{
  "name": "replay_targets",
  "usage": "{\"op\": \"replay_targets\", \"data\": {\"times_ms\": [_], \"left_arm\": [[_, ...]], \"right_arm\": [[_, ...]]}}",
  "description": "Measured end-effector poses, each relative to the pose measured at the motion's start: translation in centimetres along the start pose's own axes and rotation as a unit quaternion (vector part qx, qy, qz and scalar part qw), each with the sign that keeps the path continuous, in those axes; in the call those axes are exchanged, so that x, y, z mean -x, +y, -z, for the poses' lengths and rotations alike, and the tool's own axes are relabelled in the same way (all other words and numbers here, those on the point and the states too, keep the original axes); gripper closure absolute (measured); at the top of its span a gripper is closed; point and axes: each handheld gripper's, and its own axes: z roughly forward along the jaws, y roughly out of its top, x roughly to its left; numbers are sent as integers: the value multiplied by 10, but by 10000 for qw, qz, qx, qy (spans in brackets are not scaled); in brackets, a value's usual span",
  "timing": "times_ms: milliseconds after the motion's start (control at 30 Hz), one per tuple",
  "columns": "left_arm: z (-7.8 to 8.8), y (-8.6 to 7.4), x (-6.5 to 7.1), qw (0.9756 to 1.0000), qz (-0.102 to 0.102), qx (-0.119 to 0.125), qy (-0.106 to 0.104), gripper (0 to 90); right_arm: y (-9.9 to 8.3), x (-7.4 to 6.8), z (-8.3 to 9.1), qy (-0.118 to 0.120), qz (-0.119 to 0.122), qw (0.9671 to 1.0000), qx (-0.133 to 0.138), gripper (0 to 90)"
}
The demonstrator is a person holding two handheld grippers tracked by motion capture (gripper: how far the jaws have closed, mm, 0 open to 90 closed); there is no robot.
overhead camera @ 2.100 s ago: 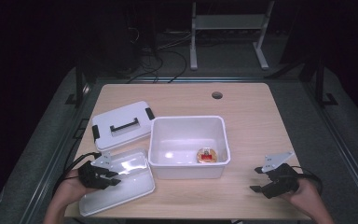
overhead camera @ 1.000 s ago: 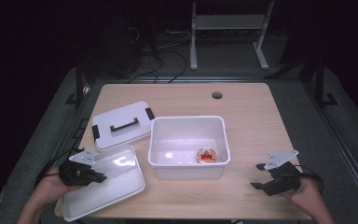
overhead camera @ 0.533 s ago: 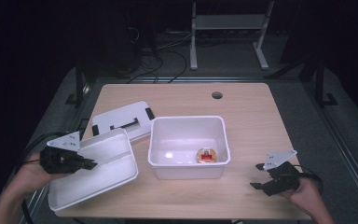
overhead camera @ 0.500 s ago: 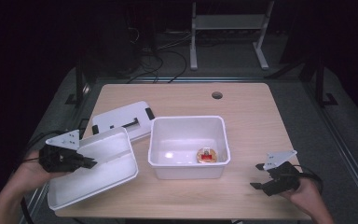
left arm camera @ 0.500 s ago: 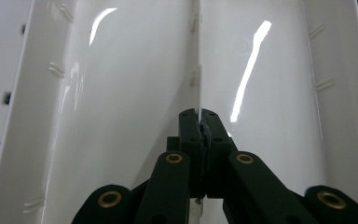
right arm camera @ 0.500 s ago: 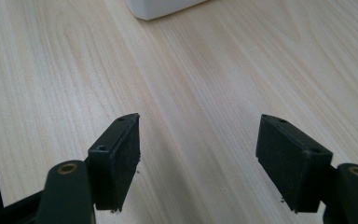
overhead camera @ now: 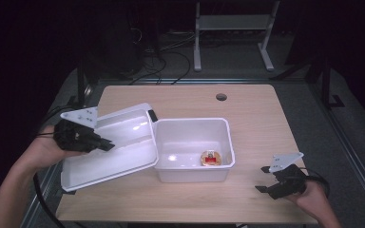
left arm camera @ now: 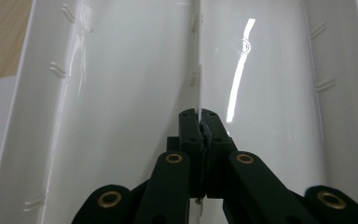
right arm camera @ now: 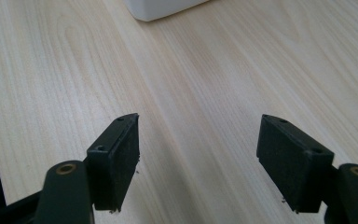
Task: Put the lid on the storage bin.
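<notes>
We have just lifted the white tray (overhead camera: 109,152) off the bench (overhead camera: 266,123) with the left gripper (overhead camera: 105,144), jaws clamped on its wall, tilting it toward the tub (overhead camera: 192,168), apparently to nest it, while the right gripper (overhead camera: 265,178) rests wide open.

Wooden table (overhead camera: 256,114) with a round hole (overhead camera: 221,97); metal stand (overhead camera: 232,28) behind on floor
</notes>
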Motion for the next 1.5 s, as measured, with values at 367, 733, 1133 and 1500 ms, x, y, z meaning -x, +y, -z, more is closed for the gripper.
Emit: {"op": "replay_targets", "data": {"times_ms": [367, 733, 1133, 1500], "left_arm": [[-21, 51, -6, 9991, -316, -246, -142, 892], [-45, 87, -12, 9977, -522, -331, -294, 892], [-85, 126, -19, 9954, -728, -297, -550, 892], [-125, 150, -21, 9928, -858, -363, -760, 892]], "right_arm": [[0, 2, 3, 0, -8, 10000, 91, 291], [-2, 2, 7, 9, -23, 9998, 180, 298], [-2, 2, 9, -12, -21, 9999, 166, 298], [-3, 3, 9, -4, -27, 9998, 195, 298]]}}
